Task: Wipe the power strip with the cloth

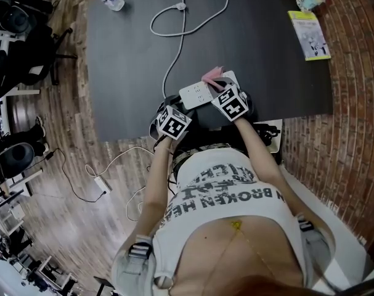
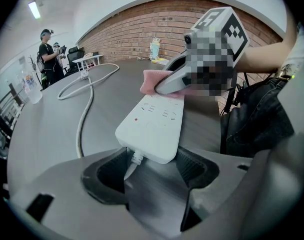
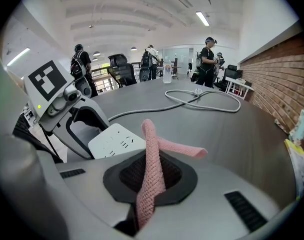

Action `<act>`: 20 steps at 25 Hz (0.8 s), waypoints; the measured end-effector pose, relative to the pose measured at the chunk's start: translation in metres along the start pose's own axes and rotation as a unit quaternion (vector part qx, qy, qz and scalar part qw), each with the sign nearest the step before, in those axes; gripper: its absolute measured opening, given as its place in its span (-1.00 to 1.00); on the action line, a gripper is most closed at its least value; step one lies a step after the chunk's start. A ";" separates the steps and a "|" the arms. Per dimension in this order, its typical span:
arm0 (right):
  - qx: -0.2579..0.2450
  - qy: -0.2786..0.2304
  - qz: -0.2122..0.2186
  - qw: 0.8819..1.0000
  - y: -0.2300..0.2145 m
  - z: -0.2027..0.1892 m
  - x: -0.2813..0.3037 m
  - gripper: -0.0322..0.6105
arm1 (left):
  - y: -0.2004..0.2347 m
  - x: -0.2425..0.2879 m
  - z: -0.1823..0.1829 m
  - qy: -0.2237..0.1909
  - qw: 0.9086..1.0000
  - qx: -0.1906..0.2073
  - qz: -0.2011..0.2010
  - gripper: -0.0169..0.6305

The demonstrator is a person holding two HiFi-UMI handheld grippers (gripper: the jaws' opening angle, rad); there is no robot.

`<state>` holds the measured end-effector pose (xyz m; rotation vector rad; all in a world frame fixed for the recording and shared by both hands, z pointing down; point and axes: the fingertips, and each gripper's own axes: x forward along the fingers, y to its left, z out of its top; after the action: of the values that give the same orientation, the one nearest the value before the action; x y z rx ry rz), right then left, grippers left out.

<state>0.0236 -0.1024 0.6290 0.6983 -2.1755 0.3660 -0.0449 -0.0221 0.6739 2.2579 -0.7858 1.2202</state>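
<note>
Left tongs point(image 2: 152, 170): are bracketing the cord end of the power strip point(image 2: 154, 124), jaws narrowed until both pads appear to be touching its sides, so they are pinning it down.
Right tongs point(image 3: 149, 178): are pinching the pink cloth point(image 3: 153, 154) with the jaws fully closed on it; a folded loop is sticking up and forward.
Power strip: is lying flat on the dark surface point(image 2: 49, 134) near the person's edge, socket face up, with the cloth resting on its far end.
Step in hand: likely the wiping stroke along the socket face.
Doing it well: the right tongs should be tilting down so the cloth loop, not the hard jaw tips, is rubbing the plastic, and travelling lengthwise toward the braced end.
Pressure: light and even, since only one end is being clamped.
Cord point(image 2: 84, 111): is trailing off to the left, clear of the stroke.
</note>
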 end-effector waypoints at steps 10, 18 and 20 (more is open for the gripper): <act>0.022 -0.002 -0.007 1.000 -0.012 -0.006 -0.004 -0.85 | 0.001 0.000 0.000 0.001 1.000 0.001 0.001 -0.06; 0.019 0.000 -0.020 1.000 -0.019 -0.008 -0.008 -0.85 | 0.002 -0.001 -0.001 0.005 1.000 0.001 0.001 -0.06; 0.021 -0.001 -0.024 0.999 -0.022 -0.010 -0.010 -0.85 | 0.002 -0.001 0.000 0.006 1.000 0.000 0.001 -0.06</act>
<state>0.0480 -0.1124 0.6284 0.7734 -2.1534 0.3873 -0.0467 -0.0229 0.6733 2.2493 -0.7836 1.2333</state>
